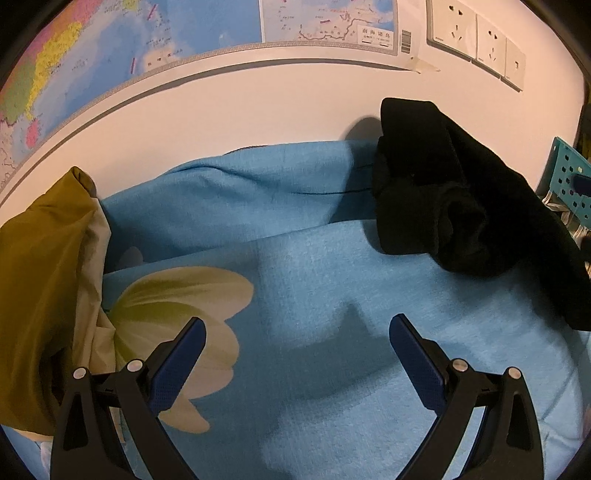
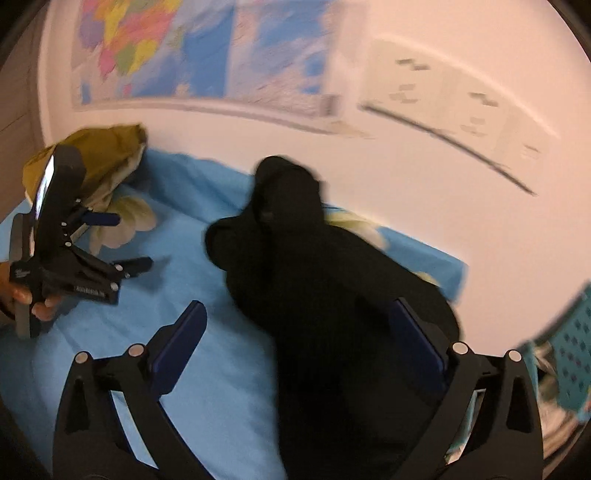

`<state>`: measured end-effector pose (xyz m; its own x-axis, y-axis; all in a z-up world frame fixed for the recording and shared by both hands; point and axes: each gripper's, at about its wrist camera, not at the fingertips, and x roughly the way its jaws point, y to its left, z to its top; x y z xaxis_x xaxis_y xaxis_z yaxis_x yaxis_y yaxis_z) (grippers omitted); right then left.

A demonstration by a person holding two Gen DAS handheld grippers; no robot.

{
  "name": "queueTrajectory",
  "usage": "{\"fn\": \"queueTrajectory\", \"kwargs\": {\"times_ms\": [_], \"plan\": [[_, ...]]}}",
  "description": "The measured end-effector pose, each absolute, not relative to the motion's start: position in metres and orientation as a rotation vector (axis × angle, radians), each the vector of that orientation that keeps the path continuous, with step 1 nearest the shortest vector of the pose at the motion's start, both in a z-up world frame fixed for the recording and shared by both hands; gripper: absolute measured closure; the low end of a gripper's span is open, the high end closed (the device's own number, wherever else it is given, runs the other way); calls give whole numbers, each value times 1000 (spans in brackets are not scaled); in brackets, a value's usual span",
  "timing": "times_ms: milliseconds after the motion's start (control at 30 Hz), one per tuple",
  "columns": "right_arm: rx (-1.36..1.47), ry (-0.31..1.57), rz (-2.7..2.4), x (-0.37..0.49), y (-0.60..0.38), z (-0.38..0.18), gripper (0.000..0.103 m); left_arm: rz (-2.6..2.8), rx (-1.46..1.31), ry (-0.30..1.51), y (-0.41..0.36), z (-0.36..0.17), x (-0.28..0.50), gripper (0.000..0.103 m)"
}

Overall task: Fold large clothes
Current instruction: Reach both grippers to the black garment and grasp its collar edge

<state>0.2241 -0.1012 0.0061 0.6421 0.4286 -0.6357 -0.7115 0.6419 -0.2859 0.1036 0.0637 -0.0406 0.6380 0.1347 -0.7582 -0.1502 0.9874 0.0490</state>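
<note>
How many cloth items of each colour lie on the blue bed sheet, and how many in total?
Black: 1, the black garment, bunched near the wall.
Olive green: 1, the olive cloth, heaped at the left edge of the blue flowered sheet.
Total: 2.

Map inset title: the wall map [image 1: 207, 33] carries a small boxed panel [image 1: 375, 35] at the upper middle of the frame, headed with Chinese characters, apparently 南海诸岛.
Barcode: printed upright just right of that panel, digits unreadable.
Other map lettering: too small to read.
</note>
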Motion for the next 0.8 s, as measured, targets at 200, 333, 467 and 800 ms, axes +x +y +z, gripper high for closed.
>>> {"fn": "queueTrajectory", "kwargs": {"times_ms": [200,333,467,800], "plan": [[-492,694,648,287,-79,-21,72,140,-39,875,68,-45,108,7],[-373,635,670,287,-109,17,92,75,-43,875,65,-48,112,7],[-314,482,643,264,-145,87,93,-13,-59,847,57,-44,119,7],[-106,349,518,245,-253,168,94,-330,-20,726,-18,-29,137,7]]}}
